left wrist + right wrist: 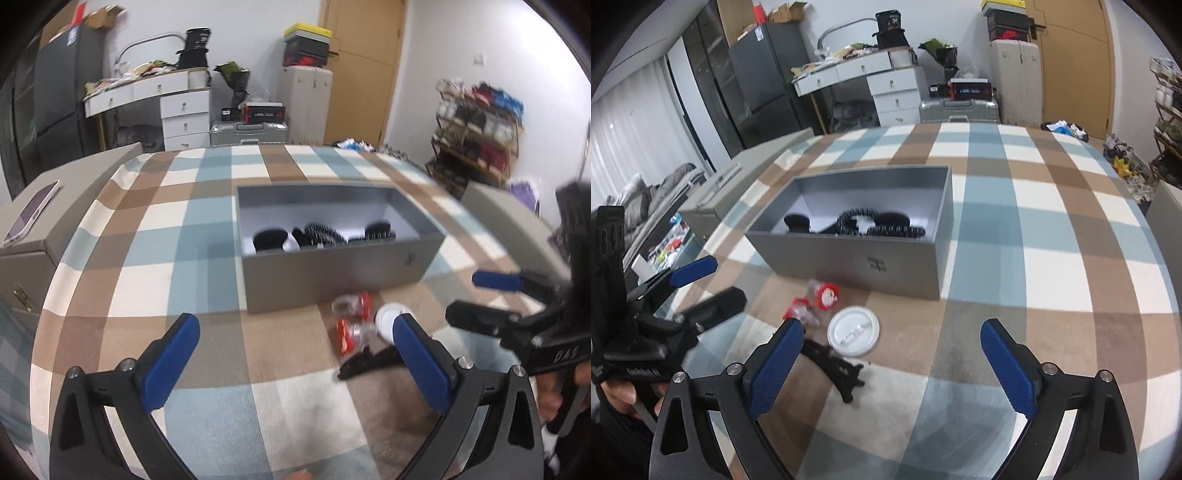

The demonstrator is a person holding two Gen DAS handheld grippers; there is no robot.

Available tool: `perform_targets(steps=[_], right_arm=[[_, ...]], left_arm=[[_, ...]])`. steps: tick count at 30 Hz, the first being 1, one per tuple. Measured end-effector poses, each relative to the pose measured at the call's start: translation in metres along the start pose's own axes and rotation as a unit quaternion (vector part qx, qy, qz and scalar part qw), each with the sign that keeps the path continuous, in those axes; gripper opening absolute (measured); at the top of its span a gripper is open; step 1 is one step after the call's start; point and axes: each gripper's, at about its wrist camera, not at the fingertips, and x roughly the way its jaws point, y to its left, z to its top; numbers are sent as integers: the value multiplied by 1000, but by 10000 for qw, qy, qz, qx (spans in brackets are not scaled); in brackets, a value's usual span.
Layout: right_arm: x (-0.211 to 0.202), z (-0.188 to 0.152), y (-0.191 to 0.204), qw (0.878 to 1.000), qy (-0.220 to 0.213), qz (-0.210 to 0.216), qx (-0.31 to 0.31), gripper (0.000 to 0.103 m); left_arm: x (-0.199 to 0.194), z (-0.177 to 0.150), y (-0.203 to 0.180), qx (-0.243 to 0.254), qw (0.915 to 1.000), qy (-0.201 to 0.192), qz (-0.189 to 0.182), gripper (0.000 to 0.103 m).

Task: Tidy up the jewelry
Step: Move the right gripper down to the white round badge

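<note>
Checked cloth in blue, brown and cream covers the desk (1052,229), soft and a little wrinkled, with a cluttered bedroom behind it. On it stands an open grey box (849,258) — stiff card with square walls and a pale lining — and dark beaded pieces (871,223) already lie on its floor.

Just in front of the box sits the loose jewelry: a white round lid or case (854,330), two small clear packets with red cards (812,302), and a black toothed clip (834,367) nearest me. I judge all of it light. The packets look slick and crinkly, so I would pinch one at an edge of its card. The clip looks rigid plastic with thin prongs that could snap; its spine seems the safest hold. The white disc lies flat and smooth, hard to get under, so I would take it across its rim.

My left tongs (295,354) stand wide apart and hold nothing, hanging above the cloth left of the pile. My right tongs (892,360) are equally spread and empty — the clip lies just beside their left pad.
</note>
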Motion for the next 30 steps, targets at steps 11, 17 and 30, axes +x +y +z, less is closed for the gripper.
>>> perform_targets(steps=[11, 17, 30], right_arm=[[16, -9, 3, 9993, 228, -223, -217, 96], [21, -11, 2, 9958, 145, -765, -481, 96], [33, -21, 26, 9907, 483, -659, -1091, 95]], left_arm=[[8, -10, 12, -216, 9991, 277, -221, 102], [6, -14, 13, -359, 9982, 340, -332, 102], [5, -15, 20, -552, 9971, 342, -407, 102]])
